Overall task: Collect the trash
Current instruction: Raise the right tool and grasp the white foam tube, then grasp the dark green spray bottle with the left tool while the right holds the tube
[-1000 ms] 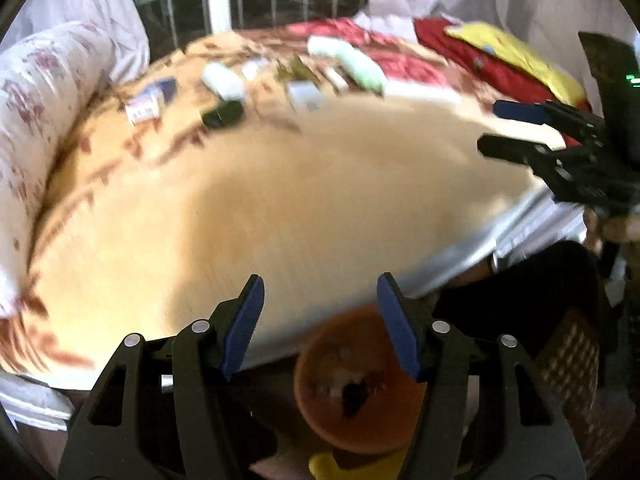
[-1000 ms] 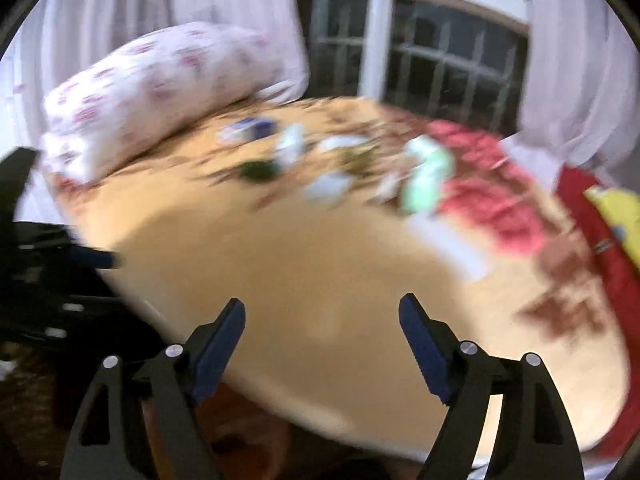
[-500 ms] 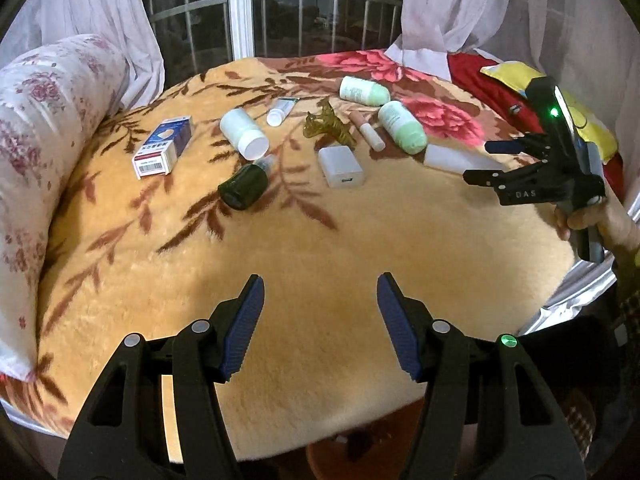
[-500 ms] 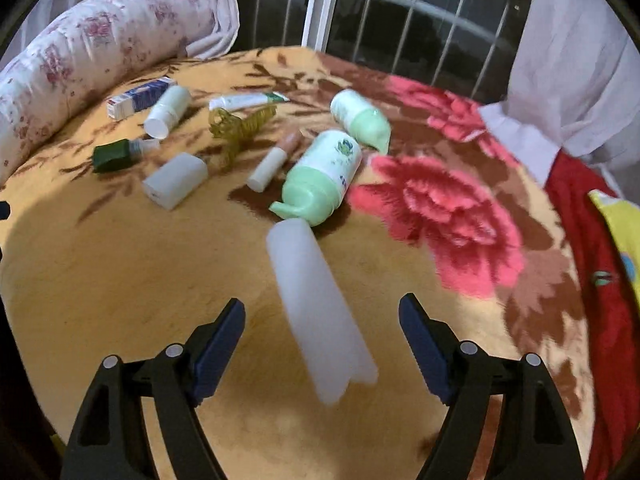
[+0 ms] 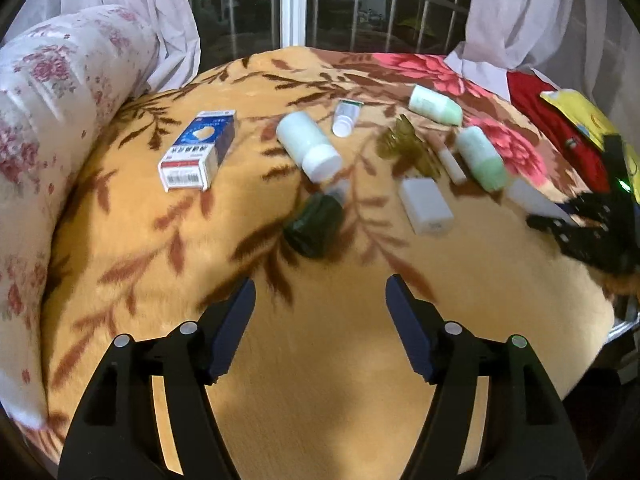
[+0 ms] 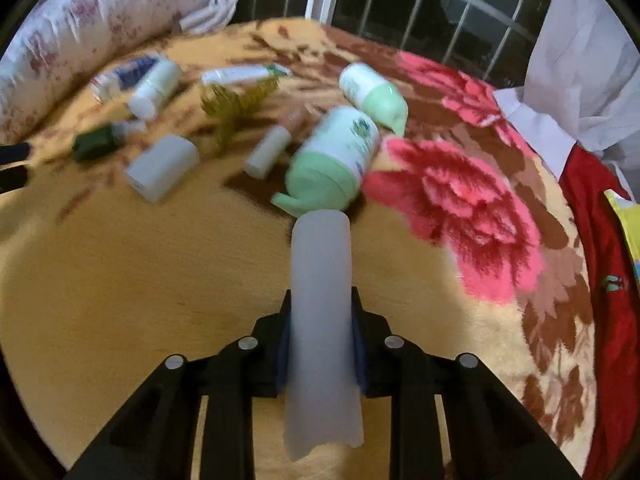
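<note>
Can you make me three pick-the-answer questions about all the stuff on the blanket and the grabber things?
1. Where is the blue and white box?
A. beside the floral pillow
B. on the red cloth
C. in a gripper

2. What colour is the small bottle ahead of the left gripper?
A. pink
B. dark green
C. yellow

3. What is the right gripper doing?
A. nothing between its fingers
B. closing on the white tube
C. holding a box

Answers: 1 A, it lies nearest the pillow. 2 B, dark green glass. 3 B, the pads press the tube's sides.
</note>
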`<move>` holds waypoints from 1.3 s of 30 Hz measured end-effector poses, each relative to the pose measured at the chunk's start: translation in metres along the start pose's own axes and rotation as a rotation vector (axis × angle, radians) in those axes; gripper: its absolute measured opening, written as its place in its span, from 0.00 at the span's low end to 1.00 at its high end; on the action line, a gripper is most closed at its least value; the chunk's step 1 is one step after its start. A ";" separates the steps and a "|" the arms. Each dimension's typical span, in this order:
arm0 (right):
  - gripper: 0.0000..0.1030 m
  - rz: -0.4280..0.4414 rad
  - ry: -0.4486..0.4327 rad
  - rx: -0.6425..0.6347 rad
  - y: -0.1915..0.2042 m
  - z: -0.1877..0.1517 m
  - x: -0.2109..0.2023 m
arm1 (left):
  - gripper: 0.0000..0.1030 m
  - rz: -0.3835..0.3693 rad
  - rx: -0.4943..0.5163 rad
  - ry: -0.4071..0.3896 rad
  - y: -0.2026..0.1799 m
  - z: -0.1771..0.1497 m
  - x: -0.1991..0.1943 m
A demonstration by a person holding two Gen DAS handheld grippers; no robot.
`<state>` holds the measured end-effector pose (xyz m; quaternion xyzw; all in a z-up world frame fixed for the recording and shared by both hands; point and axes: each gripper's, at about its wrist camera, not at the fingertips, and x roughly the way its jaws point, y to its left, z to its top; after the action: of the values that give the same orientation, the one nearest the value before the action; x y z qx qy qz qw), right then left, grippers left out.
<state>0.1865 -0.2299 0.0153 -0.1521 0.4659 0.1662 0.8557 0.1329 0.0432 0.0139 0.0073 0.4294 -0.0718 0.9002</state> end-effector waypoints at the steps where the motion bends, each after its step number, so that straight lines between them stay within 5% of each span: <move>1: 0.24 0.006 -0.011 0.001 0.002 -0.001 -0.004 | 0.65 -0.001 0.010 0.000 0.000 0.005 0.004; 11: 0.26 0.076 -0.114 -0.004 0.020 -0.003 -0.048 | 0.63 0.014 0.152 0.053 -0.005 0.038 0.070; 21: 0.27 0.117 -0.136 0.010 0.024 -0.008 -0.056 | 0.39 -0.001 0.125 0.121 -0.006 0.046 0.095; 27: 0.27 0.118 -0.141 0.014 0.025 -0.010 -0.059 | 0.38 0.020 0.108 0.085 -0.008 0.035 0.070; 39: 0.27 0.204 -0.195 -0.005 0.068 -0.036 -0.111 | 0.38 -0.071 0.170 0.010 -0.038 -0.028 -0.039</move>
<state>0.0741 -0.1996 0.0834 -0.0895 0.3933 0.2674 0.8751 0.0819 0.0128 0.0281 0.0686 0.4265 -0.1398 0.8910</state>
